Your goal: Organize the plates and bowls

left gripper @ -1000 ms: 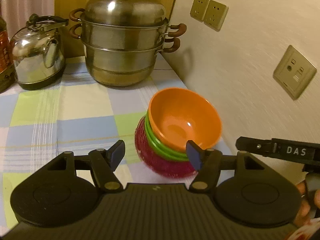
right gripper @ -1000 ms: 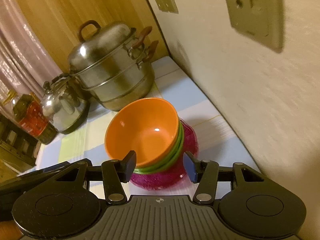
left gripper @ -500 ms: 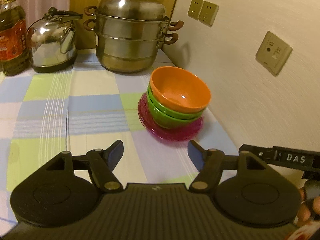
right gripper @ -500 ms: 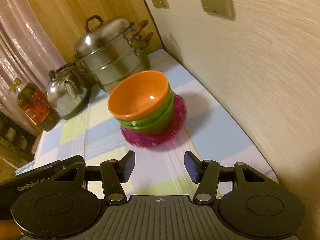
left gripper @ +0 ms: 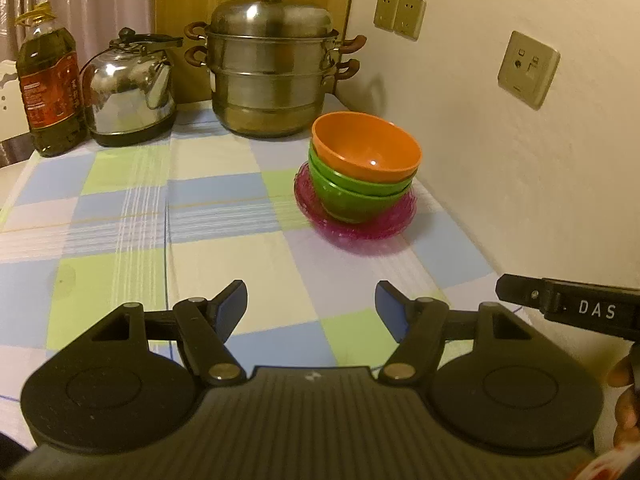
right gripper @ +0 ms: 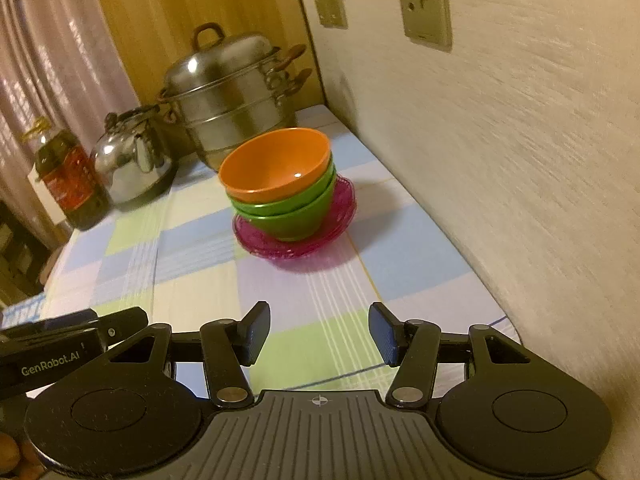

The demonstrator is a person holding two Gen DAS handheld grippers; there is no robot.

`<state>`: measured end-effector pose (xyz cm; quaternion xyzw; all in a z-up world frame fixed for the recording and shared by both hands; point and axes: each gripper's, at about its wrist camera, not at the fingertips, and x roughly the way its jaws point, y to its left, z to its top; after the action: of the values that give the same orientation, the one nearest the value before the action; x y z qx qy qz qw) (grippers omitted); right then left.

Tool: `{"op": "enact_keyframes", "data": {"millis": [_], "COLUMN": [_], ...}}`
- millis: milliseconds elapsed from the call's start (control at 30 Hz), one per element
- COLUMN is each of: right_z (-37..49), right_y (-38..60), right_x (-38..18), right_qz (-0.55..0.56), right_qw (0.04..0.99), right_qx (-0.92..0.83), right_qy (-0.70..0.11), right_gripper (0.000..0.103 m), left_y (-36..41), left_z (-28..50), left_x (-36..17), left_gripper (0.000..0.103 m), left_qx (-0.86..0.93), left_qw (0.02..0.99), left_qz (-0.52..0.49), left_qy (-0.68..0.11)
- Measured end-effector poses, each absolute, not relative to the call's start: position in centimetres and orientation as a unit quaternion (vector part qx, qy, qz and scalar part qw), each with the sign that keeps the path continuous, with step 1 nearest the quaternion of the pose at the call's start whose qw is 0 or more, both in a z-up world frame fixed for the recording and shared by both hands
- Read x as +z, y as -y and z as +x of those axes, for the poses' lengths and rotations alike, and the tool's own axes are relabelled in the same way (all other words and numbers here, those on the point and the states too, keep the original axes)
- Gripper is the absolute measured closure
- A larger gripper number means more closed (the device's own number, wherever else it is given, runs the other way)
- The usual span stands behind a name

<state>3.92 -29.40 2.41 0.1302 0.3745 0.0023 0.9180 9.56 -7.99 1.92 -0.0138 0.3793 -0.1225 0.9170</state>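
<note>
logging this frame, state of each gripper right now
left gripper: open, holding nothing
right gripper: open, holding nothing

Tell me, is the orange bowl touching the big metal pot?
Apart. The left wrist view shows the orange bowl stacked on green bowls, with bare tablecloth between it and the pot.

Glossy plastic bowls [left gripper: 366, 160] — shiny steel steamer [left gripper: 272, 76].
</note>
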Motion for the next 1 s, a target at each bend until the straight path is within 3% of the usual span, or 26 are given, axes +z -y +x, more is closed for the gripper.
{"op": "enact_keyframes", "data": {"millis": [1000], "right_z": [2.2], "right_y": [27.2], "right_x": [1.9], "right_qz": [0.081], "right_qw": [0.923], "right_qx": [0.009], "right_qy": [-0.377], "right_gripper": [0.048], "left_y": [8.3], "left_z": [7.3], "left_x": [0.2], "left_gripper": [0.034], "left_qx": [-0.095], "left_qw": [0.916], "left_qz": [-0.007], "left_qy": [-0.39]}}
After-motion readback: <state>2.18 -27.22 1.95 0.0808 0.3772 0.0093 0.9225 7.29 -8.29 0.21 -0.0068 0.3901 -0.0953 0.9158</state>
